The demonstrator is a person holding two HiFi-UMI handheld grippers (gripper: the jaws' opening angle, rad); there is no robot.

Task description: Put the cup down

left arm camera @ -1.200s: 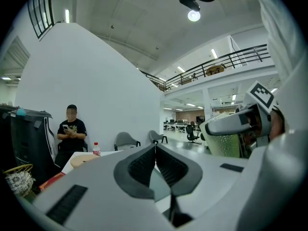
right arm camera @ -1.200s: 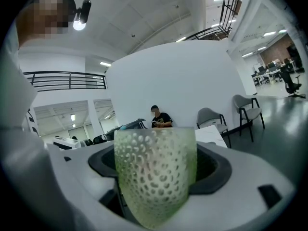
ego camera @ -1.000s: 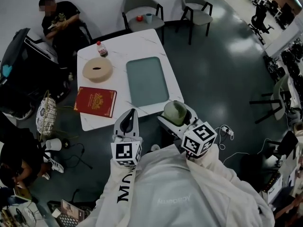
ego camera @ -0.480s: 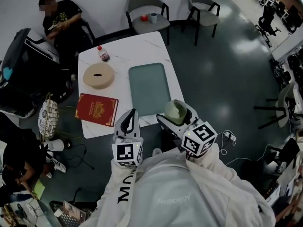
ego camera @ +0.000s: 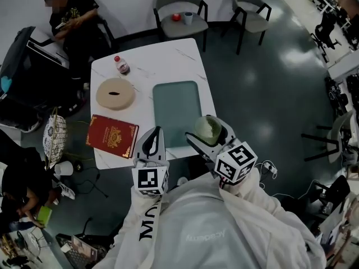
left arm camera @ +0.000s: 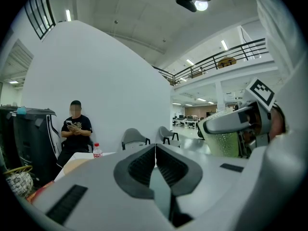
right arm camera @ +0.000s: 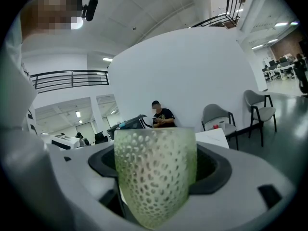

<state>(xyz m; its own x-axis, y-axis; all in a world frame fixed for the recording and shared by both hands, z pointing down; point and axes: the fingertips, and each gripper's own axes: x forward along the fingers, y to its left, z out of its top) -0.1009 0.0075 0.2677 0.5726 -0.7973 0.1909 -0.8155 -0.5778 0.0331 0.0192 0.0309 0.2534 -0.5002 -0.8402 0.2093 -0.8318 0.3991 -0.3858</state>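
Seen from the head camera, the wearer's loose off-white top (ego camera: 224,231) fills the frame at six o'clock. It has faint pale lettering across the chest and bold black capitals running down the left sleeve (ego camera: 147,226) at seven o'clock. The left gripper (ego camera: 157,130) and right gripper (ego camera: 208,126) have smooth pale-grey shells, with dark ribbed pads (left arm camera: 142,167) lining the jaws. Each is topped by a white cube printed with black square markers, the left cube (ego camera: 150,182) towards six o'clock and the right cube (ego camera: 235,162) at five.

The white sleeve (ego camera: 147,228) bears black letters beginning "MO"; nothing else reads clearly.
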